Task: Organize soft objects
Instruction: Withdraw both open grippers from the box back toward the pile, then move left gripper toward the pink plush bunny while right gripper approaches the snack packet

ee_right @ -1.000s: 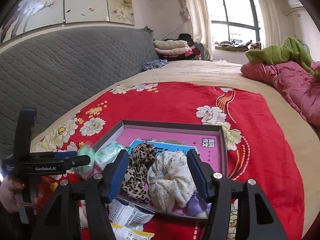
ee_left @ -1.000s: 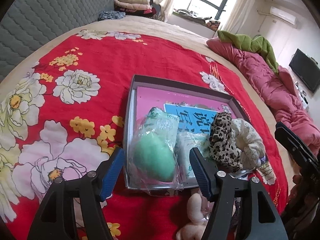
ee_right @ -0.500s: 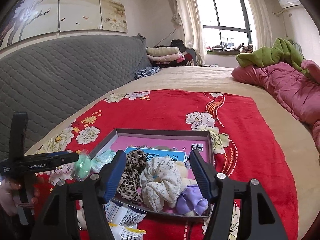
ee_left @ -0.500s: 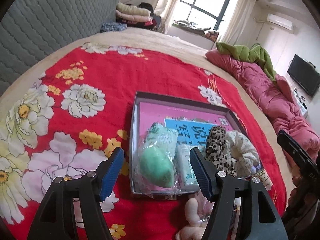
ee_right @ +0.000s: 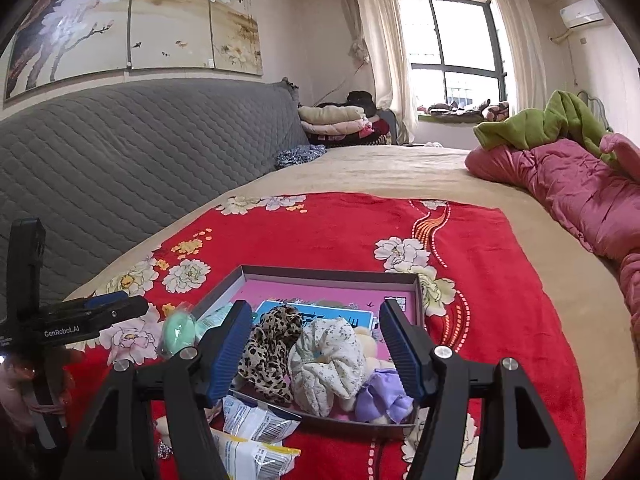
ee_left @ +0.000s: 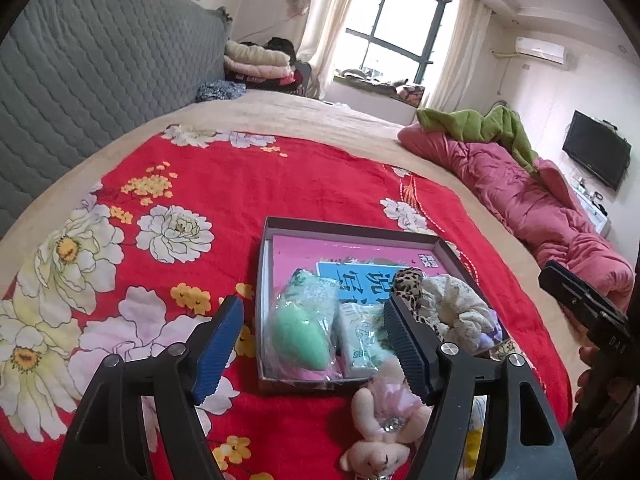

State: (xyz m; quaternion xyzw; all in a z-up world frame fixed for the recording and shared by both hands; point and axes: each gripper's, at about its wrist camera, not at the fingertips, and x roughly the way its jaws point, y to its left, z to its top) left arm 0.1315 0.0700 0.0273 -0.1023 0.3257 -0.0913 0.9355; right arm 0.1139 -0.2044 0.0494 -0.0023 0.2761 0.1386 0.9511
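Observation:
A shallow grey box [ee_left: 348, 232] [ee_right: 328, 274] with a pink bottom lies on the red flowered blanket. In it are a bagged green sponge [ee_left: 298, 334] [ee_right: 178, 330], a white packet [ee_left: 360, 344], a leopard scrunchie [ee_left: 408, 280] [ee_right: 272, 346], a cream scrunchie [ee_left: 460, 308] [ee_right: 328, 360] and a purple scrunchie [ee_right: 380, 398]. A pink plush toy [ee_left: 380, 424] lies on the blanket in front of the box. My left gripper [ee_left: 316, 354] is open and empty above the box's near edge. My right gripper [ee_right: 316, 356] is open and empty above the scrunchies.
White snack packets [ee_right: 252, 428] lie on the blanket before the box. A grey quilted headboard [ee_right: 140, 152] runs along the left. A pink quilt [ee_right: 568, 192] with a green blanket [ee_right: 560, 124] lies at the right. Folded clothes [ee_right: 332, 118] are stacked at the back.
Both grippers have pulled back and risen from the box, so it looks smaller and the plush toy shows more. Both stay open and empty.

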